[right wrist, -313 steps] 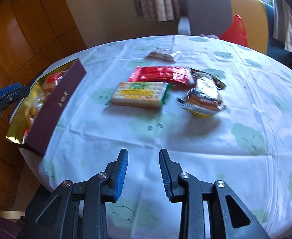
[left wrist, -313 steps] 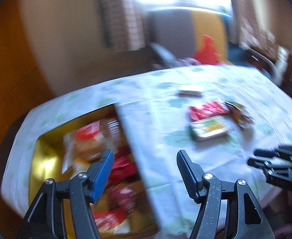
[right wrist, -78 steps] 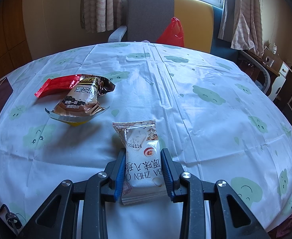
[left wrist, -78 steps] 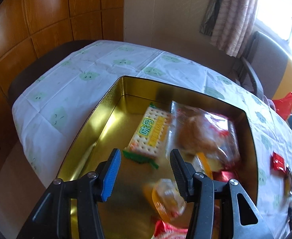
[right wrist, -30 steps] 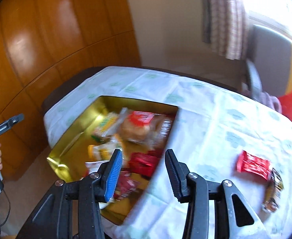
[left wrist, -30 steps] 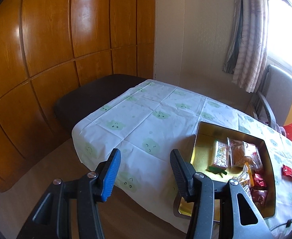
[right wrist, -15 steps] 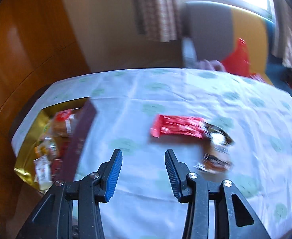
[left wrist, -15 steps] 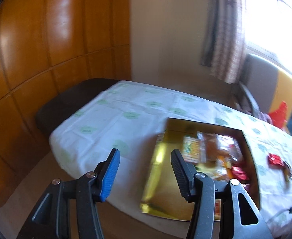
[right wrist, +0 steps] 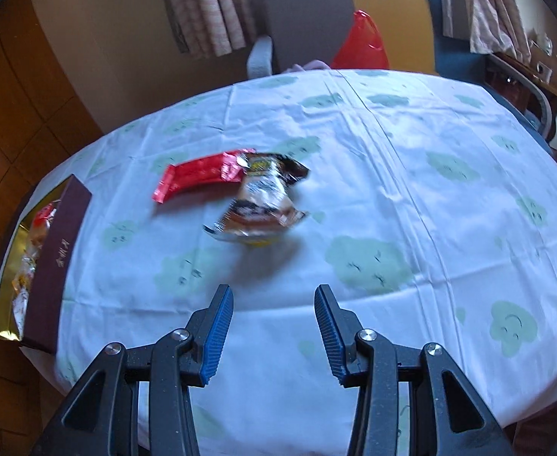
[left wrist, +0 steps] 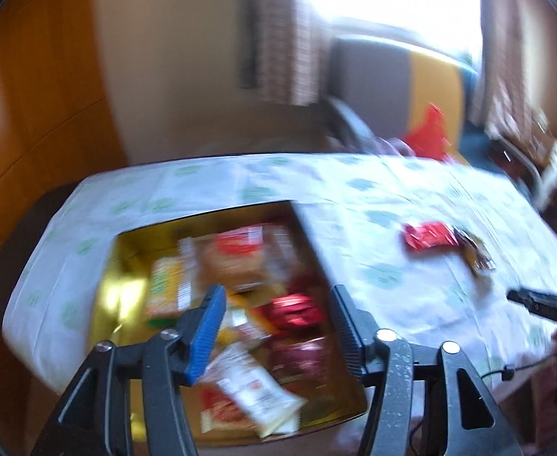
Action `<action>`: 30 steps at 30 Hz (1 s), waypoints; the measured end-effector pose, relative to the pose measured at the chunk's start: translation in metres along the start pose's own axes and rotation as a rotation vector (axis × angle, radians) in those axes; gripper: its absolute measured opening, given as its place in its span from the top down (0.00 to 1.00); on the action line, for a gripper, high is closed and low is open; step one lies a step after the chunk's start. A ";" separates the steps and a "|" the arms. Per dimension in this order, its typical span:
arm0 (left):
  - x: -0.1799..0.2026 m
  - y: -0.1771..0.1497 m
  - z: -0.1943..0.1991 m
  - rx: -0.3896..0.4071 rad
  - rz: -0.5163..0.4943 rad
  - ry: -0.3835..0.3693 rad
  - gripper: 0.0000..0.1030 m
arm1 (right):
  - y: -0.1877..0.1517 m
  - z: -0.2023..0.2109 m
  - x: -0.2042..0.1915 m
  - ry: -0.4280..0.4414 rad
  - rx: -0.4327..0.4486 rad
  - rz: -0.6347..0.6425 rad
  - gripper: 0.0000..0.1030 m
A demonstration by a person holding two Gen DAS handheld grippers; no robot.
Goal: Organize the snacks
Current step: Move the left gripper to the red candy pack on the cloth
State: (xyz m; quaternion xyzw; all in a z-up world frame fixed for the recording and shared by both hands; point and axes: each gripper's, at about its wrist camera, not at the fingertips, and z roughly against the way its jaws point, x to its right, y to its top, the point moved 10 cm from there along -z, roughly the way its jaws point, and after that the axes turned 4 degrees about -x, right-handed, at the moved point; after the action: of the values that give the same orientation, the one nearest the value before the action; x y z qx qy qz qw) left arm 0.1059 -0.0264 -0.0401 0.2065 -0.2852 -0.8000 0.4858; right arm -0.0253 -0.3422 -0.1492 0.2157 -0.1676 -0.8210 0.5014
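Left hand-held gripper (left wrist: 276, 326), jaws just widening and empty, hangs over the snack-filled gold tin (left wrist: 126, 250); right hand-held gripper (right wrist: 274, 323), parted and empty, faces red packet (right wrist: 202, 174) and brown packet (right wrist: 259, 205) on table (right wrist: 430, 228).

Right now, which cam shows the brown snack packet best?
Right wrist. The brown snack packet lies near mid-frame on the tablecloth, only slightly blurred, one end overlapping the red packet. The left wrist view shows it small, far right and smeared by motion blur, beside the red packet.

Home dining room: clothed table (right wrist: 392, 197), curtains (right wrist: 206, 3), armchair (right wrist: 301, 15).
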 end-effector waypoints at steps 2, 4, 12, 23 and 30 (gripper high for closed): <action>0.029 0.005 -0.012 -0.014 -0.079 -0.030 0.35 | -0.005 -0.004 0.008 -0.004 -0.011 -0.015 0.56; 0.062 0.011 -0.026 -0.038 -0.163 -0.079 0.29 | -0.008 -0.007 0.011 -0.004 -0.016 -0.017 0.56; 0.158 0.034 -0.086 -0.099 -0.430 -0.177 0.28 | -0.011 -0.014 0.006 0.010 -0.019 0.040 0.56; 0.237 0.054 -0.165 -0.159 -0.722 -0.245 0.20 | -0.015 -0.026 -0.003 0.035 -0.037 0.136 0.54; 0.263 0.058 -0.195 -0.191 -0.809 -0.281 0.18 | -0.010 -0.028 -0.001 0.069 -0.034 0.128 0.54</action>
State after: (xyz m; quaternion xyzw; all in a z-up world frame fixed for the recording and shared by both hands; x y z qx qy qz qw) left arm 0.1462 -0.3327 -0.1629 0.1449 -0.1693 -0.9690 0.1066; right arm -0.0175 -0.3388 -0.1777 0.2242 -0.1498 -0.7820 0.5619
